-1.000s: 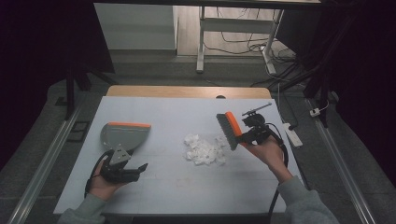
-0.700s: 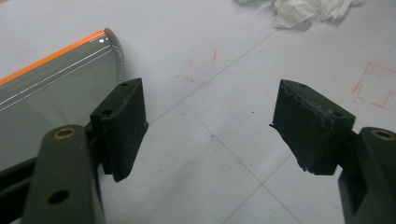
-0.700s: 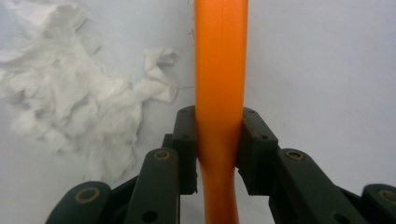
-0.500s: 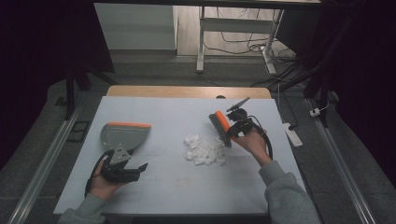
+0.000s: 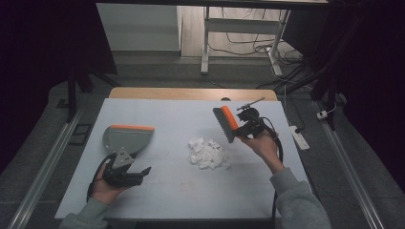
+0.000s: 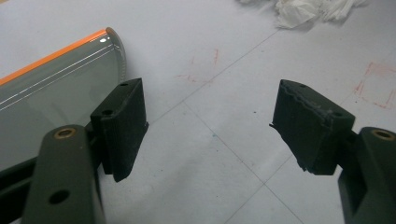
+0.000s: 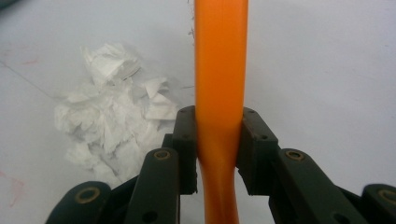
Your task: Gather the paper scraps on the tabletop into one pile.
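A hand brush with an orange back and grey bristles hangs above the white table, just right of and behind a pile of torn white paper. My right gripper is shut on its orange handle, and the paper pile lies to the left of that handle. A grey dustpan with an orange lip lies flat on the left side of the table. Just in front of it, low over the table, my left gripper stands open, nothing between its pads; the dustpan is beside its left jaw.
The white table top carries thin seam lines and faint red marks. A wooden strip runs along its far edge. A white power strip lies on the floor off the right edge, with cables behind.
My right gripper has carried the brush leftward and toward the far side of the paper pile. The left gripper and the dustpan have stayed put.
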A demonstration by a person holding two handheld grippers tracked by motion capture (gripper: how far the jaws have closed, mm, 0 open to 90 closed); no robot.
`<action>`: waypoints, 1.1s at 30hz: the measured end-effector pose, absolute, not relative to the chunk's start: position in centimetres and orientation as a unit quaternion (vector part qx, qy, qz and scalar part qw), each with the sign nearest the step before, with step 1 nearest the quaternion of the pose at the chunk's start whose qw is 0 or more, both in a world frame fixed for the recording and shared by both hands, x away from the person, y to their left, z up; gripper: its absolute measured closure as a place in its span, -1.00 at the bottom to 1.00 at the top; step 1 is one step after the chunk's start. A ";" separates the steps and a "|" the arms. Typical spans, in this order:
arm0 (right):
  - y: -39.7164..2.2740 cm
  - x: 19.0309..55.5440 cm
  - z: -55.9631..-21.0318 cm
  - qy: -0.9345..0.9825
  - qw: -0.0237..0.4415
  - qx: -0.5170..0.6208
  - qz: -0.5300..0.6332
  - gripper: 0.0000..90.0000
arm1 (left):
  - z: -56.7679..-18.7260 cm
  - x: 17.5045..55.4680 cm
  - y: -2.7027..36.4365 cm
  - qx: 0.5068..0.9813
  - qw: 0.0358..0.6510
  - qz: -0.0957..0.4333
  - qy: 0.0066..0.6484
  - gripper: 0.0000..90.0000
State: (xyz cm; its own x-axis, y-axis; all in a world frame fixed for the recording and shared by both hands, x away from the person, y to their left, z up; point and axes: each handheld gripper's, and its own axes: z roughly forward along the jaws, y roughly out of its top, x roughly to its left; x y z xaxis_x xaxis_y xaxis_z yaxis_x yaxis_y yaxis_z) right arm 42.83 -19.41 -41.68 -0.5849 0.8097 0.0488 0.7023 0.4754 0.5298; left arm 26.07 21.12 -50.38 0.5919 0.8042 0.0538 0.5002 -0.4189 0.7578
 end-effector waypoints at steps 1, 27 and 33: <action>-19.9 42.6 -41.6 0.852 0.103 0.441 0.263 0.57 | -50.4 26.1 21.1 0.816 0.361 0.210 0.400 -0.40; -28.7 33.2 -44.4 0.833 0.163 0.392 0.355 0.57 | -50.3 26.3 21.2 0.813 0.361 0.206 0.407 -0.40; -30.5 31.5 -45.3 0.824 0.176 0.395 0.367 0.57 | -50.3 26.2 21.2 0.813 0.361 0.206 0.409 -0.40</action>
State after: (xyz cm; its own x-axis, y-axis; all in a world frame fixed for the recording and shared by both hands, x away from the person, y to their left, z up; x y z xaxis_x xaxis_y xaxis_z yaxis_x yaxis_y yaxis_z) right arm 31.49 -30.50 -45.27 -0.6270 0.7791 -0.0001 0.5212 0.4196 0.7431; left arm 26.23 21.24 -50.27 0.5814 0.8126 0.0399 0.5156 -0.4060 0.7545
